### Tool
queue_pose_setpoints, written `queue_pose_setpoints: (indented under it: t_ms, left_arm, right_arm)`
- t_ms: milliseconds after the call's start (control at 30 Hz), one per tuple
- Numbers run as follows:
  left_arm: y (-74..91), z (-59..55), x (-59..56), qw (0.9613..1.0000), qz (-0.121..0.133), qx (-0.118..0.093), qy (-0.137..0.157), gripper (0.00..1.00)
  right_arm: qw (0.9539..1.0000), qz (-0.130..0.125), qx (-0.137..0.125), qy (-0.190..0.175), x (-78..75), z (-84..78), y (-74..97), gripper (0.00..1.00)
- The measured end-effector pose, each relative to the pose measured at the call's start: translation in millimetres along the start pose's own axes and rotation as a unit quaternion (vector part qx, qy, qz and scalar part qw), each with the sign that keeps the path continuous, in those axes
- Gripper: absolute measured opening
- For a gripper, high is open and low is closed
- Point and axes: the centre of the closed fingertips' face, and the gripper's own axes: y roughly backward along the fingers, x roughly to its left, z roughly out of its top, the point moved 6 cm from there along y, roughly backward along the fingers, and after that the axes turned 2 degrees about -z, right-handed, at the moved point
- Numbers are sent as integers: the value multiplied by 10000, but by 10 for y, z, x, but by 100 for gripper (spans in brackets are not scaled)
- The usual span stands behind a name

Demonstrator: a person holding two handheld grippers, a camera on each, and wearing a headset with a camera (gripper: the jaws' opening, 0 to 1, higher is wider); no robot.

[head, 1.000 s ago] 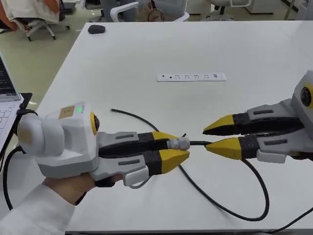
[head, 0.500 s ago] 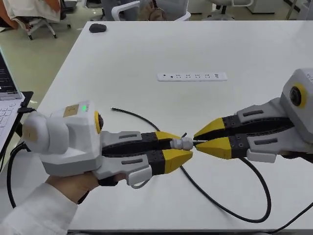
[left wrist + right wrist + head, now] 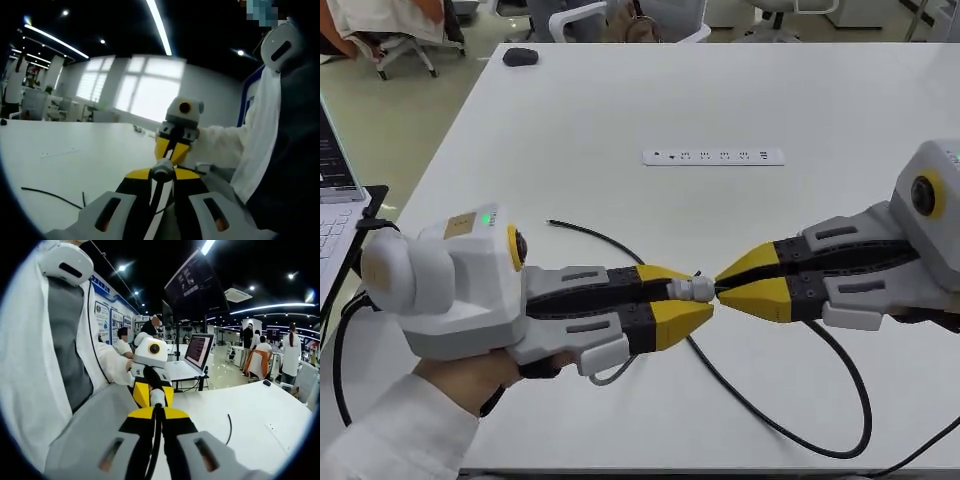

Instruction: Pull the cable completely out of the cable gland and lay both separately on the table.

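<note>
A small white cable gland (image 3: pixel 692 290) sits between the yellow tips of my left gripper (image 3: pixel 700 294), which is shut on it above the white table (image 3: pixel 620 110). The black cable (image 3: pixel 790 428) comes out of the gland's right end. My right gripper (image 3: pixel 720 287) is shut on the cable right against the gland, tip to tip with the left one. The cable then droops to the table and loops at the front right. Its free end (image 3: pixel 551 225) lies behind the left gripper. In the left gripper view the gland (image 3: pixel 163 169) is between the jaws. In the right gripper view the cable (image 3: pixel 156 432) runs between the jaws up to the gland (image 3: pixel 156 397).
A white power strip (image 3: pixel 713 157) lies mid-table behind the grippers. A dark mouse (image 3: pixel 520 57) rests at the far left corner. A laptop (image 3: pixel 334 190) stands off the table's left edge. The near table edge runs just below the cable loop.
My right gripper has slid left along the cable up to the gland, and its jaws have gone from open to shut on the cable. The left gripper has held still.
</note>
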Motion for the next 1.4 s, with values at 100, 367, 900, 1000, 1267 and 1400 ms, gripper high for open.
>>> queue_pose_setpoints:
  t_ms: [100,367,900,1000,1267,1400]
  left_arm:
    - [0,-1,3,10000,10,-8,7,17]
    - [-12,0,11,10000,14,16,-31,17]
    - [75,-22,81,9999,148,76,-31,17]
    - [98,-17,86,9998,175,57,-17,17]
    - [183,11,109,9996,274,-14,22,17]
    - [195,7,106,9996,291,-5,26,17]
  right_arm:
    - [10000,-3,3,6,-1,-1,0,3]
    - [10000,-7,8,-11,-8,-15,14,3]
    - [9993,-327,148,-128,-75,-215,249,3]
    - [9988,-409,205,-171,-83,-274,303,3]
    - [9968,-610,390,-345,-105,-448,487,3]
    - [9959,-657,470,-417,-112,-523,532,3]
